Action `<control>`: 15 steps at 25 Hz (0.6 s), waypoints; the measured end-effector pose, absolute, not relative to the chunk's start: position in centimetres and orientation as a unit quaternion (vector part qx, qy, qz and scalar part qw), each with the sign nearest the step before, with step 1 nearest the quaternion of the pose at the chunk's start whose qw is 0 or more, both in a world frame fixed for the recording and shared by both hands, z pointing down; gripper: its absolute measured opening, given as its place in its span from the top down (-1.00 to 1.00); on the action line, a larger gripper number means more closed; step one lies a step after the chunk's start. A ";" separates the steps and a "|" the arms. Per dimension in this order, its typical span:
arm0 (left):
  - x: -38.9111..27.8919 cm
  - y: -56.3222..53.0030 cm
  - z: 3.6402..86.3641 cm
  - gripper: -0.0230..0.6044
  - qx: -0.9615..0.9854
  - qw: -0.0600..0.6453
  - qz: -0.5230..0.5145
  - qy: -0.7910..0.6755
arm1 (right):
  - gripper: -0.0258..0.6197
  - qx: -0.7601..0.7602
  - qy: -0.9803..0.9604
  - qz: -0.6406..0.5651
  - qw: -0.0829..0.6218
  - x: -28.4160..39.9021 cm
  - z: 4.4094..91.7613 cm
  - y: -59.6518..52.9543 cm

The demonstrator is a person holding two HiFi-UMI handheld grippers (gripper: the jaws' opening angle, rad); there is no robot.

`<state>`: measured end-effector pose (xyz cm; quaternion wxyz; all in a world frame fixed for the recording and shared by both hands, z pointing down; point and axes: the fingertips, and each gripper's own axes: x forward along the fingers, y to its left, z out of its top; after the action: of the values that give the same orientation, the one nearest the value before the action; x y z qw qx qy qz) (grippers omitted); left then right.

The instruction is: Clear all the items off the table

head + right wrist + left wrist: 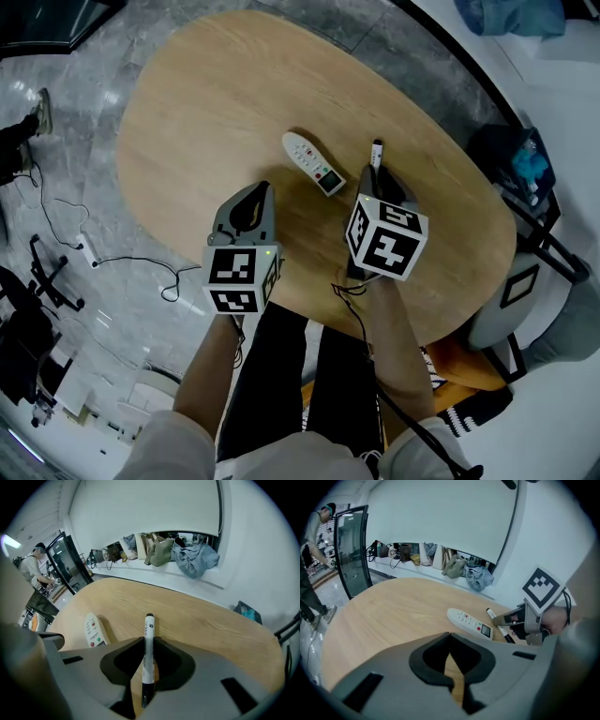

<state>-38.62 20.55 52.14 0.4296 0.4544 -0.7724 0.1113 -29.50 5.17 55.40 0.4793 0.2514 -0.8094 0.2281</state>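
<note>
Right gripper (148, 641) fingers are pinching the marker (147, 663) beside the remote (93, 630), its slim barrel possibly swivelling; left gripper (450, 637) fingers closed, empty.

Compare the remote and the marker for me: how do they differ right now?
The remote is broad and flat, with coloured buttons and a small screen; the marker is a thin round stick with black ends. The remote lies free on the table, touched by nothing; the marker is clamped between the jaws of the right gripper. Both are mostly white.
</note>
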 end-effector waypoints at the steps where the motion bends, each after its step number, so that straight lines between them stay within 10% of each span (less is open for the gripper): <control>1: -38.4 20.5 52.2 0.90 0.456 0.430 0.112 -0.771 | 0.67 0.254 -0.809 0.230 0.478 -29.0 55.3 5.1; 15: -29.8 15.8 51.2 0.90 0.515 0.417 0.137 -0.736 | 0.67 0.325 -0.790 0.271 0.444 -17.6 52.8 2.2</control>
<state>-29.76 15.84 51.22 0.4173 0.5146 -0.7363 0.1375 -17.59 2.22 52.84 0.4441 0.3249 -0.7896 0.2715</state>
